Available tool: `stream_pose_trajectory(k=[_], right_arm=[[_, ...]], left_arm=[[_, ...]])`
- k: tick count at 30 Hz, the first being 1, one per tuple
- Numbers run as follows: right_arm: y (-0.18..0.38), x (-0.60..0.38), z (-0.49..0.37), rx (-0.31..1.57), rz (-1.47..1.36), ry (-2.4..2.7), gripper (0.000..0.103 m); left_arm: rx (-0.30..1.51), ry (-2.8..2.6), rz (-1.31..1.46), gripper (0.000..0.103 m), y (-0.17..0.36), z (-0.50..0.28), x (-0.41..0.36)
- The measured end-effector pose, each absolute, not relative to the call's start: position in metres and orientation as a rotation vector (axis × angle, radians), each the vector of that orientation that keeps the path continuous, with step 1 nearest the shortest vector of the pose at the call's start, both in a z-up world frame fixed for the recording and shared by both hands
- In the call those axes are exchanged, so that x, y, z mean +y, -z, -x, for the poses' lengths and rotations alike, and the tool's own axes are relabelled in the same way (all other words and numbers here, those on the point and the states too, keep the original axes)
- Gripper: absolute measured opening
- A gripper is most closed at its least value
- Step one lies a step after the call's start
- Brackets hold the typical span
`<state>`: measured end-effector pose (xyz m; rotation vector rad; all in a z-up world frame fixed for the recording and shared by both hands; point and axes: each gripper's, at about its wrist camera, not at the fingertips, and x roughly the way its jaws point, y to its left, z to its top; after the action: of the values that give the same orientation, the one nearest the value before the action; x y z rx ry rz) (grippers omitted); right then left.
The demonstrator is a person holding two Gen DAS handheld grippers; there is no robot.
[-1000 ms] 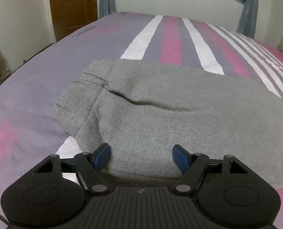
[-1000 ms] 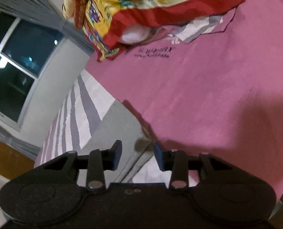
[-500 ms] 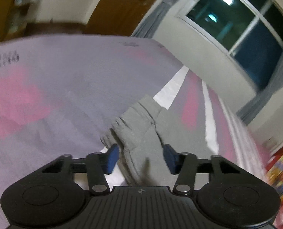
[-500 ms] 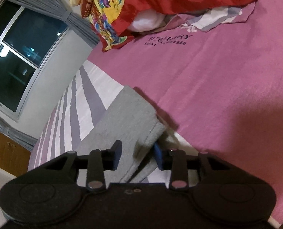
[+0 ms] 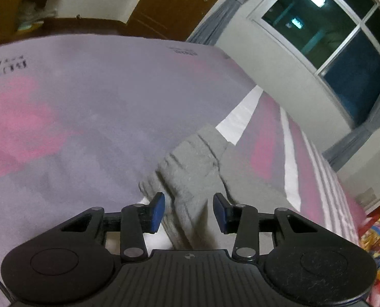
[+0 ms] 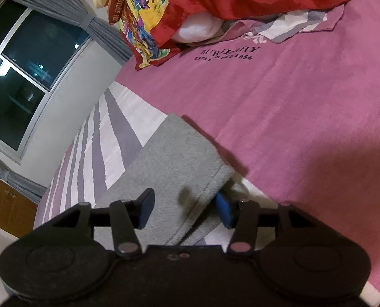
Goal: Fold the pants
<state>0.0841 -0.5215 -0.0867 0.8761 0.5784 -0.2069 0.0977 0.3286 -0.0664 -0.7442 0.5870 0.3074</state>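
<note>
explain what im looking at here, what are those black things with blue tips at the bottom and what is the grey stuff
No robot arm here: a person holds a two-finger gripper in each hand, and a fisheye camera on each looks forward along the fingers.

One picture looks out from the left gripper, the other from the right gripper. The blue tips are the finger pads.

The grey stuff is a pair of fleecy grey pants, folded, lying on a bed with a pink, purple and white striped sheet. A red and yellow patterned pillow lies at the far end.

The left jaws have just been closing around the bunched end, and the right have just been opening around the flat end. Neither looks clamped.
</note>
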Motion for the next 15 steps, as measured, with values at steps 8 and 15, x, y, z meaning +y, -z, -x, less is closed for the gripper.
stream_pose_trajectory(k=[8,15], right_arm=[[0.085,-0.520,-0.086,0.590,-0.850,0.204,0.052],[0.086,-0.518,-0.087,0.594,-0.840,0.210,0.052]], left_arm=[[0.560,-0.233,0.758,0.025,0.070,-0.111,0.320],[0.655,-0.215,0.690,0.016,0.077,-0.134,0.315]])
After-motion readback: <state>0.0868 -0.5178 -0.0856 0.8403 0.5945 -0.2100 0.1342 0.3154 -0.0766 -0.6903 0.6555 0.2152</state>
